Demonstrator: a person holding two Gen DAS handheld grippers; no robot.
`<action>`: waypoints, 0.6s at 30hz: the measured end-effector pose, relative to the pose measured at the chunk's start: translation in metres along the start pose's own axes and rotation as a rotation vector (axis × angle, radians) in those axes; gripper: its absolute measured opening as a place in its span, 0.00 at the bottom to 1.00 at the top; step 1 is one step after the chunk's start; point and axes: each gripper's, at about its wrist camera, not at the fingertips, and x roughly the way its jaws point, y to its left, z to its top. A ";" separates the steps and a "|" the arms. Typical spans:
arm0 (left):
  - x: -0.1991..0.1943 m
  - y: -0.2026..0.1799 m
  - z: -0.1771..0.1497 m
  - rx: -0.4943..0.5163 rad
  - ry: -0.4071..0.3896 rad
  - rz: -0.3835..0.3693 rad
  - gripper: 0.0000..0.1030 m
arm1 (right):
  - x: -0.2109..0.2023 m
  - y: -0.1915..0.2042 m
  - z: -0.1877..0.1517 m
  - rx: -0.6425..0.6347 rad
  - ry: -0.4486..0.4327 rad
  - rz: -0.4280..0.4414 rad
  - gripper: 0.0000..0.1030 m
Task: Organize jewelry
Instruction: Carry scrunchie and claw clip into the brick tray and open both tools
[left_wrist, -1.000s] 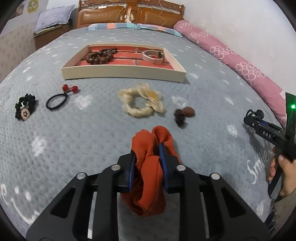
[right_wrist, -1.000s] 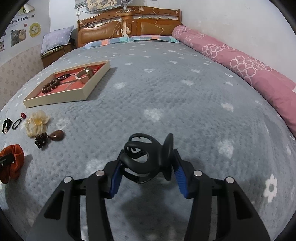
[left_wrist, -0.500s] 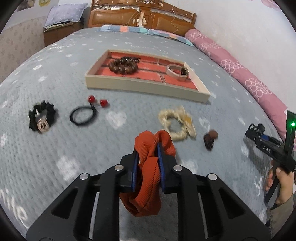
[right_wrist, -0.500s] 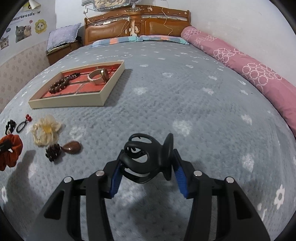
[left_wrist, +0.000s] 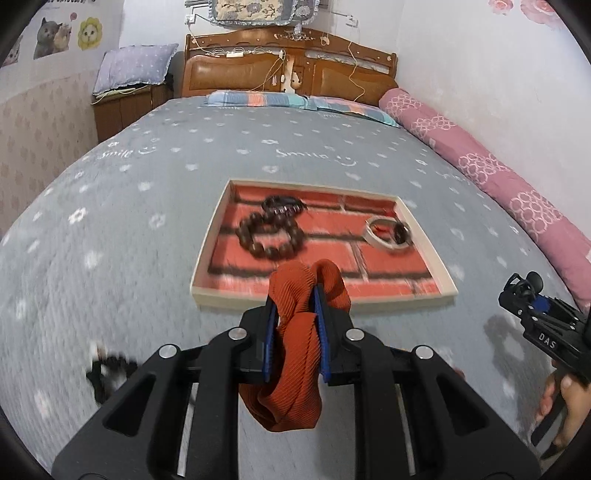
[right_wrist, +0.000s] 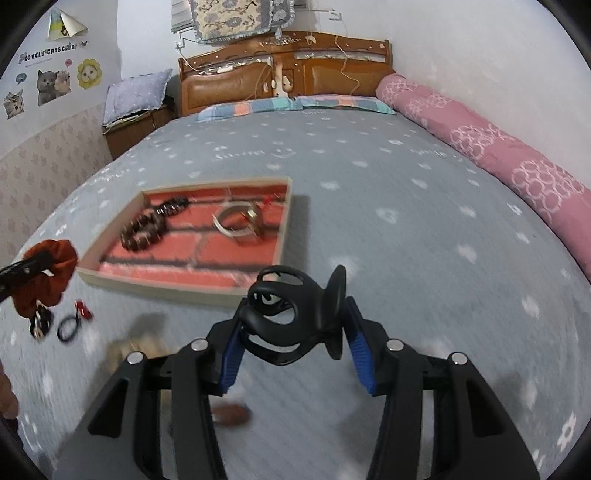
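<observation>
**Scrunchie carried up to the tray's near edge**

The orange scrunchie (left_wrist: 295, 332) hangs pinched between the blue pads of the left tongs (left_wrist: 295, 314), its top loops at the near rim of the jewelry tray (left_wrist: 207, 251). A second ago it hung low over the bed with the cream scrunchie and the brown clip ahead of it and the tray far off; half a second ago the tray was nearer; now the tray fills the middle of the left view and those loose pieces have dropped out of it.

The right tongs (right_wrist: 295, 332) are pressed on a black claw clip (right_wrist: 291, 317), as before, and have also closed toward the tray, whose near rim is now just ahead of the clip.

Inside the tray, a wooden bead bracelet (left_wrist: 269, 240) with a dark hair clip (left_wrist: 284, 206) lies in the left part, and a pale bangle (left_wrist: 388, 232) on the right. The near strip of the brick-patterned floor lies bare.

On the grey bedspread (left_wrist: 110, 221), short of the tray in the right view, lie a black hair tie with red beads (right_wrist: 72, 323) and a black scrunchie (right_wrist: 40, 321), just below the held orange one; a brown clip (right_wrist: 232, 413) shows blurred under the right tongs. The bedspread lies open around the tray, with a pink bolster (left_wrist: 498, 177) along the right edge.
</observation>
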 end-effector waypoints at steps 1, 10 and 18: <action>0.008 0.003 0.007 -0.001 0.003 0.005 0.16 | 0.005 0.006 0.005 -0.001 0.001 0.004 0.48; 0.086 0.018 0.023 -0.012 0.110 0.031 0.16 | 0.083 0.060 0.038 -0.017 0.091 0.019 0.48; 0.126 0.021 0.029 0.006 0.144 0.059 0.17 | 0.124 0.067 0.039 -0.019 0.156 -0.011 0.48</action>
